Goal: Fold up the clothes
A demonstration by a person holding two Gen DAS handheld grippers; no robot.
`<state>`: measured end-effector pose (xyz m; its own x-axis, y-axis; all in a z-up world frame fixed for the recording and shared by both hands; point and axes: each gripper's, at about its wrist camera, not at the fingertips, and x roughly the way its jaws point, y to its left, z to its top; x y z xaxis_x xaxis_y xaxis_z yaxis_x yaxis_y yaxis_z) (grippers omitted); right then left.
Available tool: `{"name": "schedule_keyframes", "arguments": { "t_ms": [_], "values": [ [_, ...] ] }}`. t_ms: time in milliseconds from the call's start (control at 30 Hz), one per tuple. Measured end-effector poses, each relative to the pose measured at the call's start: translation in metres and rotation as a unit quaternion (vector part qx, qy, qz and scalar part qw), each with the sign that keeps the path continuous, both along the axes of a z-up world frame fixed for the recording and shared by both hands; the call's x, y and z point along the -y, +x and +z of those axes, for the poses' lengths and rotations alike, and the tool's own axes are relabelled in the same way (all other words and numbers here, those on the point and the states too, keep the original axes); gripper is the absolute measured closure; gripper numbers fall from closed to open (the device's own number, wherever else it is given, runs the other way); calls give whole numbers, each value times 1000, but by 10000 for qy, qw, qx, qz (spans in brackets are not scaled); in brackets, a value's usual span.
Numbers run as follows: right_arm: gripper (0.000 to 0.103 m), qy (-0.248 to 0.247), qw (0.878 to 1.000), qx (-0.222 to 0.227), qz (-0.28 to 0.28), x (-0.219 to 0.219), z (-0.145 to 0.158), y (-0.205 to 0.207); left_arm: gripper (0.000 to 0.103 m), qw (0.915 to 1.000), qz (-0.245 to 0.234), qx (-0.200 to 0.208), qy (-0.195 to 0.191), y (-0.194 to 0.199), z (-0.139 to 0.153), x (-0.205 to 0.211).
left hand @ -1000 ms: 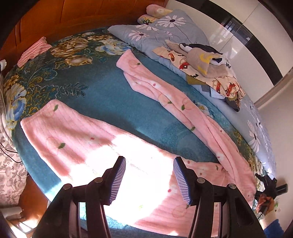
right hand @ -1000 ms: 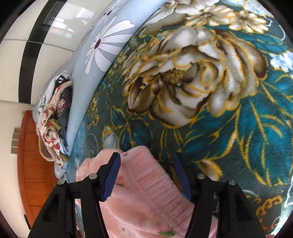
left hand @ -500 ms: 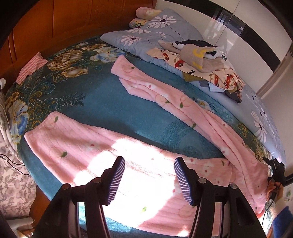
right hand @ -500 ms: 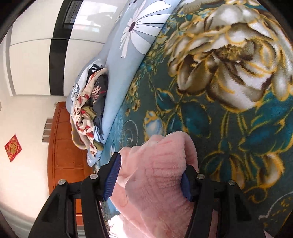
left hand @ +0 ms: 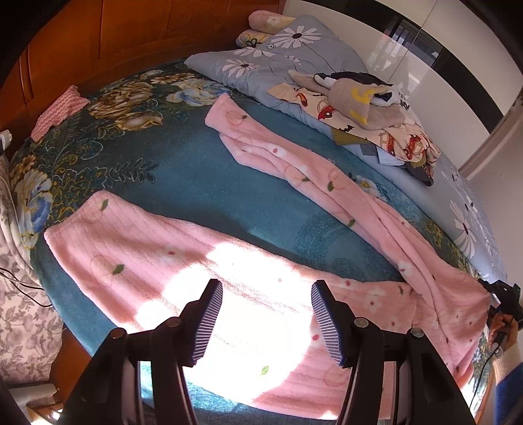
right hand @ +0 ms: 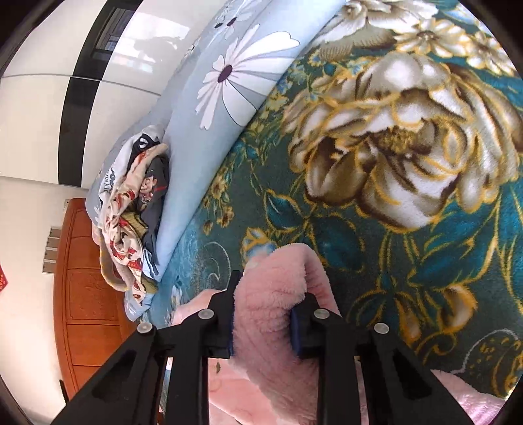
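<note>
Currently, pink fleece pants (left hand: 248, 261) lie spread across a teal floral bed (left hand: 183, 183). The right gripper (right hand: 266, 318) pinches a bunched fold at their waist edge; the left gripper (left hand: 266, 314) hovers wide above them, holding nothing.

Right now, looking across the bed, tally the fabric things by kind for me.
Pink fleece pajama pants: 1
Pink-and-white zigzag cloth: 1
Pile of unfolded clothes: 1
Daisy-print blue quilt: 1
Teal floral blanket: 1
Rolled floral pillows: 2
Total: 7
</note>
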<state>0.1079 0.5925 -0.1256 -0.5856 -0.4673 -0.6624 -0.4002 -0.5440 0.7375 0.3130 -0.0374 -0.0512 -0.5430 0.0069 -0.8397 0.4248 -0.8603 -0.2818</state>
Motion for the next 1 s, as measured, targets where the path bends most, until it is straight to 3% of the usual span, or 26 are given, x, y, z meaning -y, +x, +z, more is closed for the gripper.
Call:
{"name": "schedule_keyframes", "arguments": {
  "t_ms": [133,267,367,467,533,600,633,700,800,900,1000],
  "values": [
    [83,101,9963,-608,-602,-36,42,1,42,9999,134,-22,104,2,0,9],
    [84,532,9889,-797,-1139,-68,75,5,43,9994,254,-25,225,6,-5,15],
    [84,955,9849,-585,-1317,-84,77,11,43,9987,357,9,359,7,-12,21],
    [83,1160,9874,-188,-1060,-85,63,15,42,9978,443,71,488,7,-20,25],
    [72,1252,9876,6,-948,-85,55,20,42,9975,466,101,525,8,-23,27],
    [69,1243,9869,0,-1025,-85,55,31,43,9974,487,98,519,9,-24,31],
    [63,1266,9859,-10,-1095,-86,58,36,42,9974,505,83,513,9,-24,34],
    [62,1356,9829,-60,-1245,-88,67,48,43,9972,551,52,508,9,-24,39],
    [62,1988,9681,-72,-1523,-85,95,63,43,9967,631,-21,513,5,-28,47],
    [61,2560,9631,-188,-804,-48,113,47,43,9968,655,-64,453,-6,-33,51],
    [61,2880,9550,-322,637,38,111,12,43,9978,630,-132,170,-17,-35,52]
  ]
}}
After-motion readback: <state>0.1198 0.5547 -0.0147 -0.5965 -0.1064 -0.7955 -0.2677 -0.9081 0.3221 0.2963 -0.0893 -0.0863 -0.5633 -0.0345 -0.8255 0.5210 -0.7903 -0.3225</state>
